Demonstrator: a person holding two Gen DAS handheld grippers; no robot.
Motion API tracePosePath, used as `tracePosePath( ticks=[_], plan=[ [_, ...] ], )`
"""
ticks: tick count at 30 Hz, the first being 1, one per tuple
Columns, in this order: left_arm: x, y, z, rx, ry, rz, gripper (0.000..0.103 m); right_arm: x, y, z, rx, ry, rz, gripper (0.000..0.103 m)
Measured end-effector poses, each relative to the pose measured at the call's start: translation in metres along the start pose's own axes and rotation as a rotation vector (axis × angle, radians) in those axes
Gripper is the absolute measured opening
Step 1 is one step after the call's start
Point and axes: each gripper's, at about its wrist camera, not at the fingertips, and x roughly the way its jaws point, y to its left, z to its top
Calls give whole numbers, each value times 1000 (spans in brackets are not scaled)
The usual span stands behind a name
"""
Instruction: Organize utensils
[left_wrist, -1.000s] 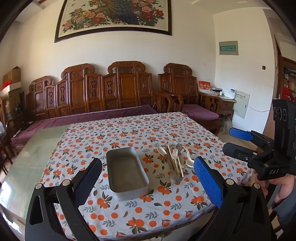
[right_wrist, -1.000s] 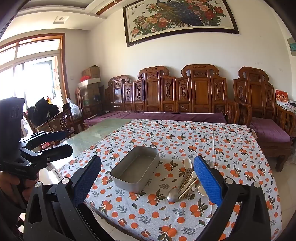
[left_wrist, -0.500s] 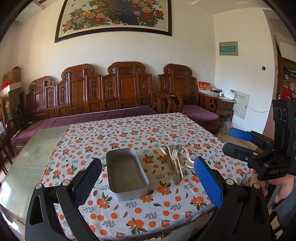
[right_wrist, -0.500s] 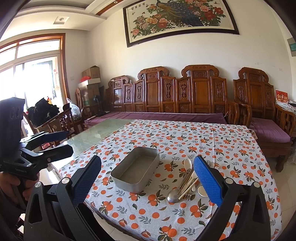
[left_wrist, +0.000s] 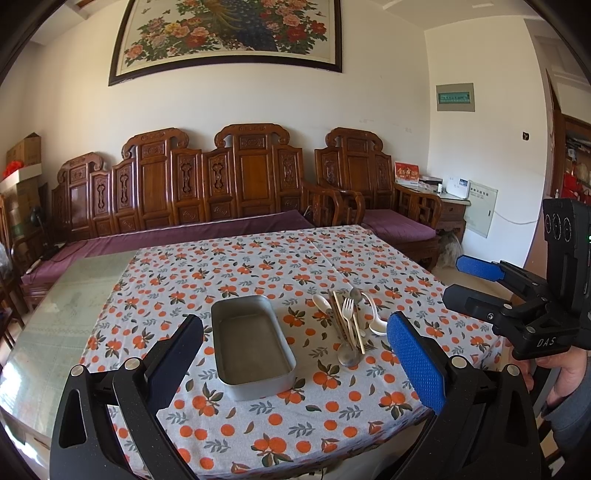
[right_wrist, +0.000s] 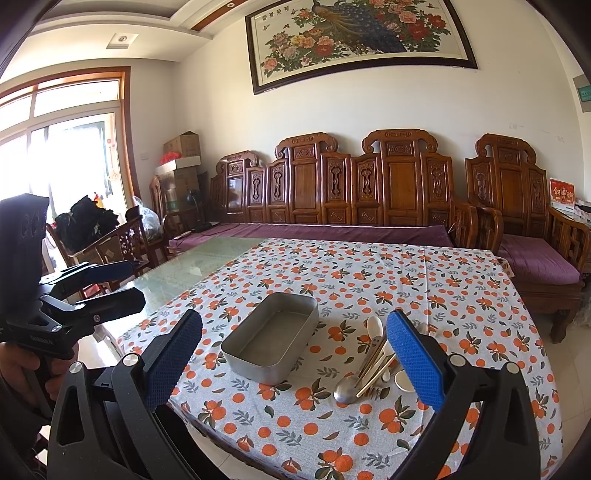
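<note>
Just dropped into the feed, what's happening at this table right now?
A person holds a pair of tongs in each hand, both open and empty, above the near edge of the table. The left tongs and right tongs point toward an empty metal tray on the orange-print tablecloth. A pile of utensils, spoons, a fork and chopsticks, lies loose beside the tray. Nothing is in the tray yet.

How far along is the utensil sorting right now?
Nothing is done: the metal tray is empty. Nothing is in hand: the left gripper and right gripper are open, short of the table. All the utensils are still piled beside the tray.
</note>
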Motion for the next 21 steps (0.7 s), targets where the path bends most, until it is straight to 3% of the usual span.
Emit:
tracePosePath(
  ticks=[21],
  plan=[
    [-1,-3,5,-1,-2,0,96,0,-1,0,1,-2,0,100]
  ],
)
